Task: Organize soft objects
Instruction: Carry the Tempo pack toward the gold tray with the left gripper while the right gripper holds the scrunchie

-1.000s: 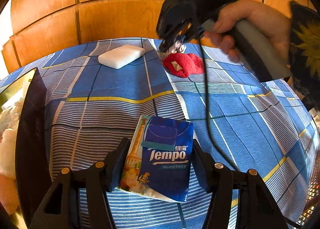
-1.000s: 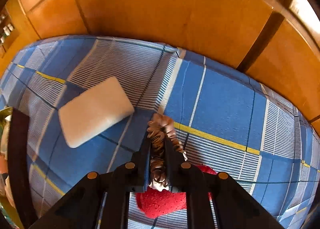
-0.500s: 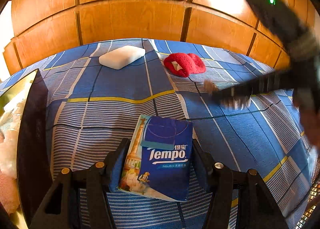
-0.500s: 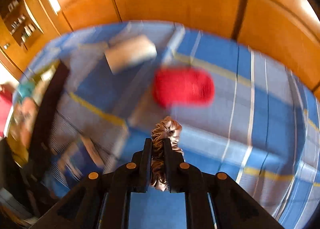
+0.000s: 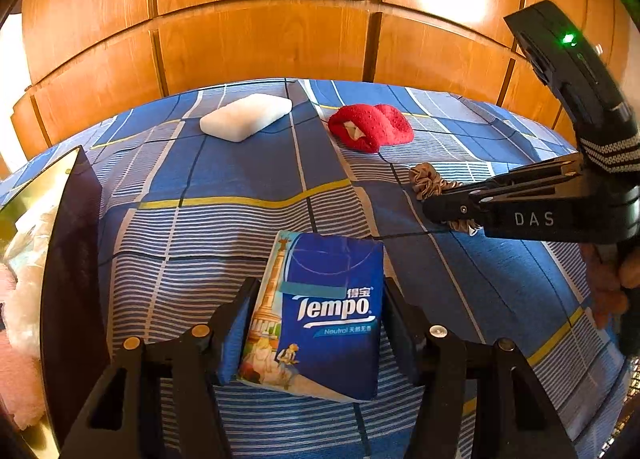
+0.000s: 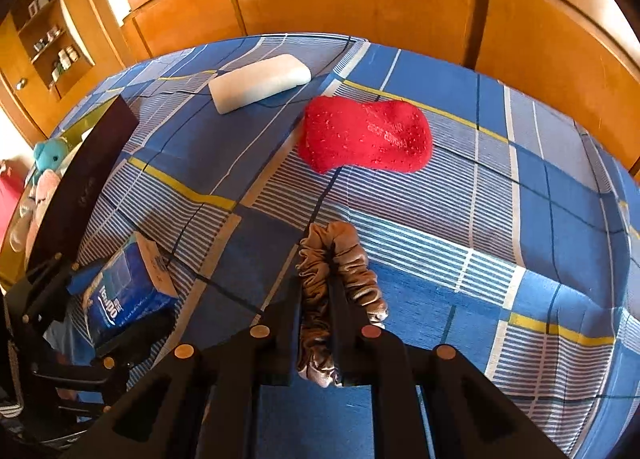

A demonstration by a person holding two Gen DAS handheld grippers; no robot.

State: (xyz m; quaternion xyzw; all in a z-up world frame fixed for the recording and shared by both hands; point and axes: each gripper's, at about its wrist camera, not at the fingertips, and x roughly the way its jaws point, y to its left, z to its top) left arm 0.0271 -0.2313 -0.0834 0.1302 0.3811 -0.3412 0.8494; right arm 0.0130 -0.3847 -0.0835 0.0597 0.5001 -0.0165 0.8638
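My left gripper is closed on a blue Tempo tissue pack, one finger against each side, just above the checked blue cloth. The pack also shows in the right wrist view. My right gripper is shut on a beige satin scrunchie and holds it over the cloth; it also shows in the left wrist view. A red sock and a white sponge lie farther back.
A dark box stands at the left edge with soft toys inside, among them a teal bear and pink plush. Wooden wall panels close off the far side. A shelf stands at the left.
My right gripper has swung back from the red sock toward the near right, carrying the scrunchie. My left gripper and the tissue pack have stayed in place.
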